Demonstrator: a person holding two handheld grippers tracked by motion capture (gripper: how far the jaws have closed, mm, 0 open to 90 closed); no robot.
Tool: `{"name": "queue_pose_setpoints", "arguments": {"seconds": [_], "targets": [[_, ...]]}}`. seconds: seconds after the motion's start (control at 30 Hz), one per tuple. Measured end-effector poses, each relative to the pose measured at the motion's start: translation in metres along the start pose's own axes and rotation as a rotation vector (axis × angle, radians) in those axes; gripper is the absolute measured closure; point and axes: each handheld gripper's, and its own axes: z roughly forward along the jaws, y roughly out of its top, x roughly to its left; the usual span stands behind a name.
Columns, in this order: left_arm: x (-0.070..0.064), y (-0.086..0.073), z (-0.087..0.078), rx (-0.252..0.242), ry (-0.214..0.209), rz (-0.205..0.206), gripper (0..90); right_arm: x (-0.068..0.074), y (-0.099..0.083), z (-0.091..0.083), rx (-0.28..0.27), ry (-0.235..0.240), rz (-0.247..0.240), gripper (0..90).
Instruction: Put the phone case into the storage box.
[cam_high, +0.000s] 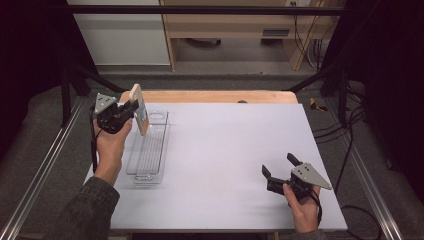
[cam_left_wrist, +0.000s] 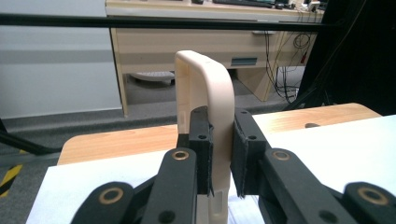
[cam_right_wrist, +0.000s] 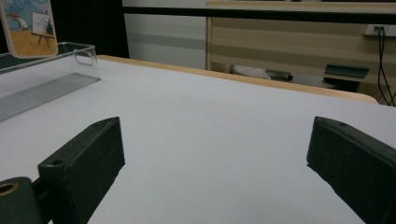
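A cream phone case (cam_high: 140, 108) with a printed picture on one face is held on edge in the air above the far end of a clear plastic tray (cam_high: 150, 150). My left gripper (cam_high: 131, 107) is shut on it; in the left gripper view the case's rounded edge (cam_left_wrist: 212, 93) rises between the two black jaws of my left gripper (cam_left_wrist: 223, 156). My right gripper (cam_high: 280, 165) rests low at the table's front right, open, nothing between its jaws. In the right gripper view the case (cam_right_wrist: 29, 27) and the tray (cam_right_wrist: 46, 70) show at far left, beyond my right gripper (cam_right_wrist: 215, 168).
The tray lies lengthwise on the left of a white table top (cam_high: 225, 150). A wooden board edge (cam_high: 210, 96) runs along the far side. Black frame bars (cam_high: 200, 9) and cables (cam_high: 345, 130) surround the table. A wooden desk (cam_left_wrist: 224, 37) stands behind.
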Motion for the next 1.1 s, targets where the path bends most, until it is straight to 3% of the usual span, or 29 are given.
{"name": "queue_pose_setpoints", "arguments": {"seconds": [0.33,1.1], "targets": [[0.012,-0.010,0.021,0.039,0.036,-0.012,79.6,-0.001,-0.001,0.000,-0.001,-0.002,-0.006,4.1],[0.006,-0.014,0.028,0.073,0.072,0.022,79.6,0.001,-0.001,0.001,0.005,0.006,-0.004,4.2]]}}
